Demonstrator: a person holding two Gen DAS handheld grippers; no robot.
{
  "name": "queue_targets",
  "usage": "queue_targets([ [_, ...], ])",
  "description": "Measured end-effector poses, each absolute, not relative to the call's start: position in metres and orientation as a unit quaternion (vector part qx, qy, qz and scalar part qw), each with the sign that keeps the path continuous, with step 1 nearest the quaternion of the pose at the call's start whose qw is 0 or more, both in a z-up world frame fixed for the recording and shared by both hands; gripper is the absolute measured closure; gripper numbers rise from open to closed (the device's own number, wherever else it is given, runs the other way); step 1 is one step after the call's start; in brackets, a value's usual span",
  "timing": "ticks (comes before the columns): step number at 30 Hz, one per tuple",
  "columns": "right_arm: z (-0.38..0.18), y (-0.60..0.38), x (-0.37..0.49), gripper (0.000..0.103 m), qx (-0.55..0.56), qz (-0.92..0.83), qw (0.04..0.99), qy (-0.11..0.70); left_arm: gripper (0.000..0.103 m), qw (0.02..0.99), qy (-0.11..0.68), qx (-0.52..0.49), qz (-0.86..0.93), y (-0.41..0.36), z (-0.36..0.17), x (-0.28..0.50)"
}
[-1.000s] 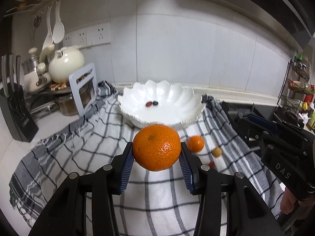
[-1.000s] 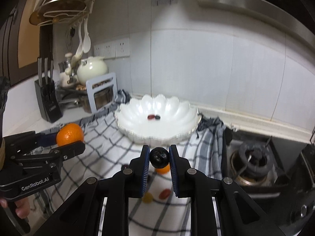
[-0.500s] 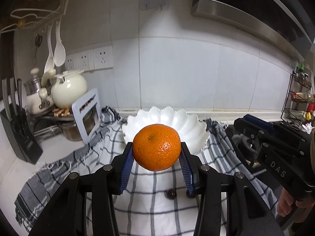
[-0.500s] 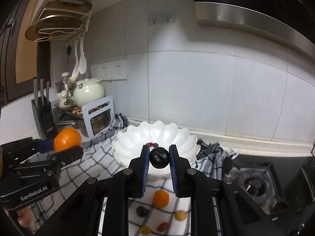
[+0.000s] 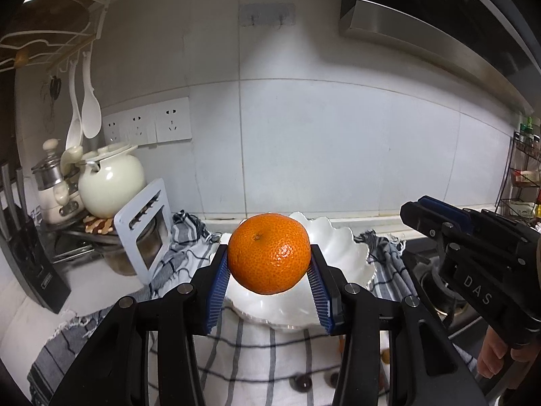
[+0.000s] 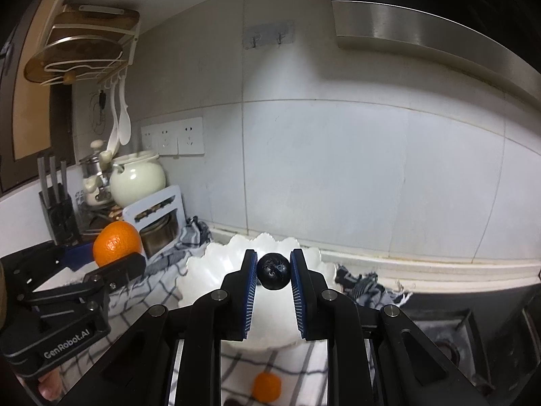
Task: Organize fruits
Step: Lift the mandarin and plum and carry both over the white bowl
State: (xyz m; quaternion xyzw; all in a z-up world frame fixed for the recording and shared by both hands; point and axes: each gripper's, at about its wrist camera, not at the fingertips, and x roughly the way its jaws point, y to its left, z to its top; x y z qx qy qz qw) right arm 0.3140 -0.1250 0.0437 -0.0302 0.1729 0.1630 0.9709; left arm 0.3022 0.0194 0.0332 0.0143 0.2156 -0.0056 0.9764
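My left gripper point(image 5: 269, 260) is shut on a large orange mandarin point(image 5: 269, 253) and holds it in the air before the white scalloped bowl point(image 5: 345, 253). The mandarin point(image 6: 116, 243) and left gripper also show at the left of the right wrist view. My right gripper point(image 6: 273, 270) is shut on a small dark round fruit point(image 6: 273, 271), raised over the bowl point(image 6: 209, 264). The right gripper shows from the side in the left wrist view point(image 5: 410, 211). A small orange fruit point(image 6: 267, 385) and some small dark fruits point(image 5: 302, 383) lie on the checked cloth point(image 5: 243, 355) below.
A cream pot point(image 5: 110, 182), a white-framed rack point(image 5: 148, 230) and a knife block point(image 5: 27, 264) stand at the left. A gas stove point(image 6: 449, 341) is at the right, with a spice rack point(image 5: 525, 176) beyond. The tiled wall is close behind the bowl.
Both grippers have risen and tilted up with their fruits still held; the bowl and cloth have dropped lower in both views and the bowl's inside is now hidden.
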Motion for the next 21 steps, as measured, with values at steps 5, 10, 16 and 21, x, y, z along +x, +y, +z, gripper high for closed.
queue_targets([
  [5,0.049,-0.120,0.338,0.082,-0.030,0.161,0.970,0.177,0.058,0.974,0.225,0.011,0.001,0.020,0.034,0.330],
  [10,0.046,-0.116,0.361,0.082,-0.031,0.158,0.969,0.188,0.058,0.970,0.242,0.014,0.002,0.018,0.026,0.358],
  [16,0.035,-0.111,0.390,0.082,-0.034,0.155,0.964,0.211,0.058,0.964,0.267,0.020,0.000,0.016,0.010,0.386],
  [21,0.021,-0.107,0.413,0.082,-0.041,0.152,0.959,0.237,0.058,0.956,0.294,0.017,-0.003,0.020,-0.003,0.408],
])
